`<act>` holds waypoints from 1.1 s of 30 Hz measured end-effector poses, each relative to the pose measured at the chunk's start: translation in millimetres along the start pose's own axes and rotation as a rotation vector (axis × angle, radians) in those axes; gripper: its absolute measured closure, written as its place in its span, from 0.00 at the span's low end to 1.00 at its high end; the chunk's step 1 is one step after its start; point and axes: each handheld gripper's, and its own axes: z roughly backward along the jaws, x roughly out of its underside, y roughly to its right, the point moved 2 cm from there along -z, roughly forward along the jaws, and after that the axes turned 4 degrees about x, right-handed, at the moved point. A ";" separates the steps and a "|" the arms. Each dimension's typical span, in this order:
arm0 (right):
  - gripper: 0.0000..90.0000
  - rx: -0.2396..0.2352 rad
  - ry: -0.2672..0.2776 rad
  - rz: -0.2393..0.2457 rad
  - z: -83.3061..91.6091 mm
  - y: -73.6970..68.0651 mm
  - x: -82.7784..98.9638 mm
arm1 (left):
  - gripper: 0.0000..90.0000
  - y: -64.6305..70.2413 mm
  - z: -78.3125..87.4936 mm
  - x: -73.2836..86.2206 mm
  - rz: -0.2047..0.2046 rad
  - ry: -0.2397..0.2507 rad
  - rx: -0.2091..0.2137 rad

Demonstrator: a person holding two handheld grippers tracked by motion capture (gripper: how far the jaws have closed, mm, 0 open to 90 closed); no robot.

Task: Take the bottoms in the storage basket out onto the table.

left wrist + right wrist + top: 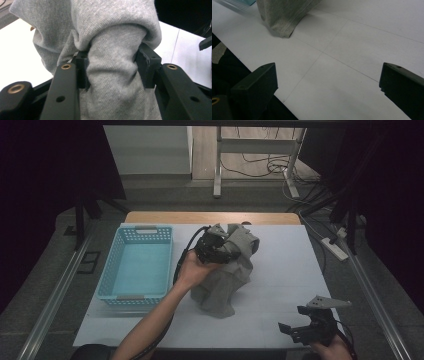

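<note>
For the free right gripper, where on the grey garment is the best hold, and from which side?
Probably the hemmed corner of the grey garment, hanging down to the white table. Come in level from the right: that stitched edge faces the open right gripper, while the left gripper pinches the bunched top.

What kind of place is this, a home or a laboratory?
Probably a laboratory or recording room, not a home: a white table between metal rails, loose cables on the floor, dark surroundings, and hand-held grippers working on a grey garment.
</note>
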 end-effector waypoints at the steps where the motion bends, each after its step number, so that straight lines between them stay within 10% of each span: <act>1: 0.02 0.000 -0.001 0.001 0.0 0.0 0.0 | 0.60 -0.5 -1.4 0.8 0.001 -0.003 -0.004; 33: 0.02 -0.004 -0.005 0.004 -1.0 -0.4 -0.1 | 0.58 -11.3 -45.2 25.9 0.029 -0.099 -0.016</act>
